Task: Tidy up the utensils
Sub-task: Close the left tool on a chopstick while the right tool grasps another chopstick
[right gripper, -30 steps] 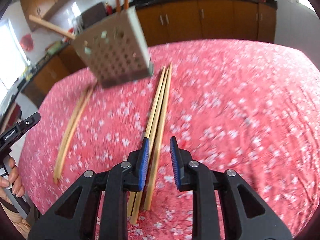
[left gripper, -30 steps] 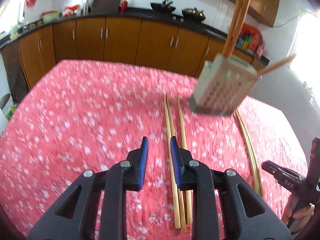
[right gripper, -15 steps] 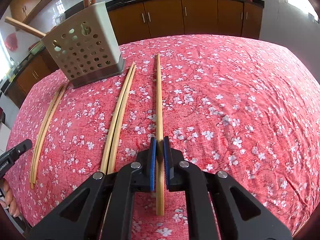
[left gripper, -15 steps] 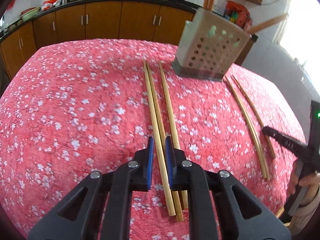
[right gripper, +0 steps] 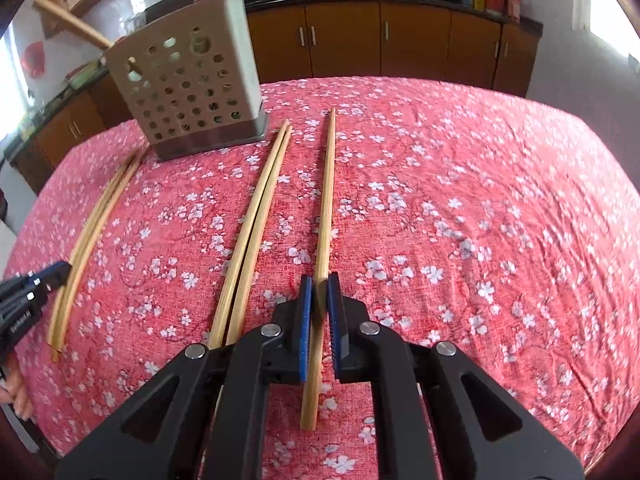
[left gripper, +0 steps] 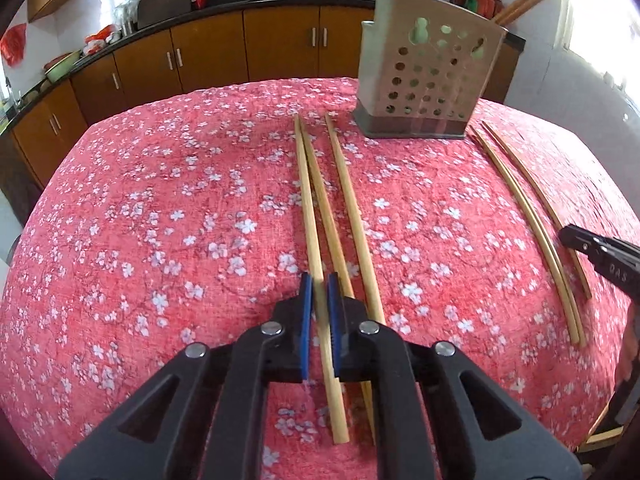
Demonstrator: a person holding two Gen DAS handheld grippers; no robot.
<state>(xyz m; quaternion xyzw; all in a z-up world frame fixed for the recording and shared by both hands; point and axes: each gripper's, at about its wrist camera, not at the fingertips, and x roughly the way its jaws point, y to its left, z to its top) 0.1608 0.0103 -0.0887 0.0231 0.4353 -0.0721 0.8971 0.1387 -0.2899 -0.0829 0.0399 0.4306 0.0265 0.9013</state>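
Note:
My left gripper [left gripper: 318, 284] is shut on a wooden chopstick [left gripper: 306, 192] lying on the red flowered cloth, with two more chopsticks [left gripper: 352, 216] just to its right. My right gripper [right gripper: 320, 286] is shut on a single chopstick [right gripper: 326, 196]; a pair of chopsticks [right gripper: 256, 220] lies to its left. A perforated metal utensil holder [left gripper: 428, 76] stands at the far side with chopsticks sticking out; it also shows in the right wrist view [right gripper: 188, 80]. Another pair of chopsticks [left gripper: 524, 216] lies beside the holder.
The table [left gripper: 140, 200] is covered in red flowered cloth and drops off at its edges. Brown kitchen cabinets [left gripper: 240, 48] and a counter with woks run behind it. The other gripper's tip [left gripper: 592, 244] shows at the right edge of the left wrist view.
Both grippers came down onto the table and closed, each on a chopstick. The holder now stands on the table farther off.

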